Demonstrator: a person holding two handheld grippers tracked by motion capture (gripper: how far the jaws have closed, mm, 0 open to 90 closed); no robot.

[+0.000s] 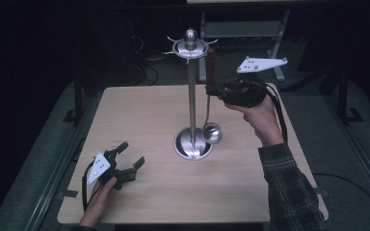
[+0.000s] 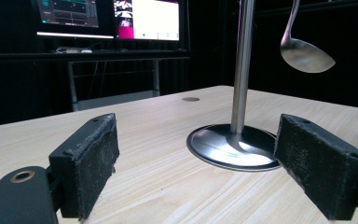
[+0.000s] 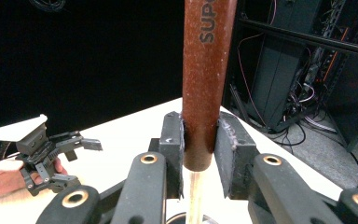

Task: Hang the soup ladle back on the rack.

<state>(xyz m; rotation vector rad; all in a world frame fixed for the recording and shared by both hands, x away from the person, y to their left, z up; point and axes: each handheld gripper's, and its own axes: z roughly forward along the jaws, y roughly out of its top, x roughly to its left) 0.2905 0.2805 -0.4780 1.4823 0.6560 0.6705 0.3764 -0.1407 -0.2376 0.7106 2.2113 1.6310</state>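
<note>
Beside stand (image 1: 191, 96) (steel), ladle (image 1: 212, 132)

a: what does the ladle (image 1: 211, 115) look like?
b: it has a dark red-brown handle, a thin metal stem and a shiny round bowl.
a: how is it standing?
b: it hangs upright, bowl down, just beside the pole of the metal stand (image 1: 191, 96), above the round base.
a: and the stand?
b: it stands upright on the wooden surface (image 1: 139, 192), near the middle.
</note>
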